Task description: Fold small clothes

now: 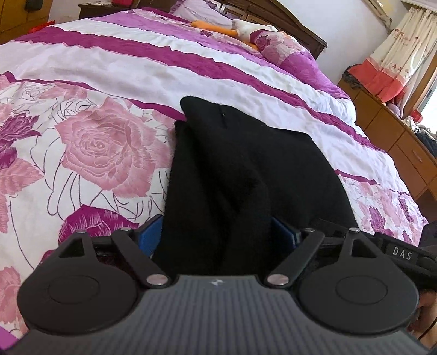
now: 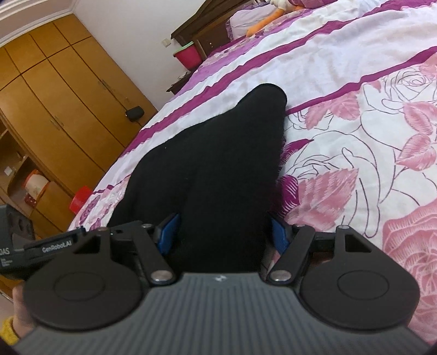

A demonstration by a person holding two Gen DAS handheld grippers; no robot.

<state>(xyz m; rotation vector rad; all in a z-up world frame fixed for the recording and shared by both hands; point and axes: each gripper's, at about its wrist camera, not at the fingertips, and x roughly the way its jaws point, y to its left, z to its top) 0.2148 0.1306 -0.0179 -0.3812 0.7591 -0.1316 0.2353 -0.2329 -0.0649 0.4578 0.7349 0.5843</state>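
Left wrist view: rose-print purple bedspread (image 1: 109,90), black garment (image 1: 232,177) between the left gripper's (image 1: 218,234) spread jaws, released; right gripper (image 2: 222,232) likewise released. Wooden wardrobe (image 2: 62,90) far left.

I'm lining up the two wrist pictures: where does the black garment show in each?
Left wrist: black garment centre, running down between the jaws.
Right wrist: black garment centre, likewise between the jaws.
Shared landmark: orange plush toy near the headboard.
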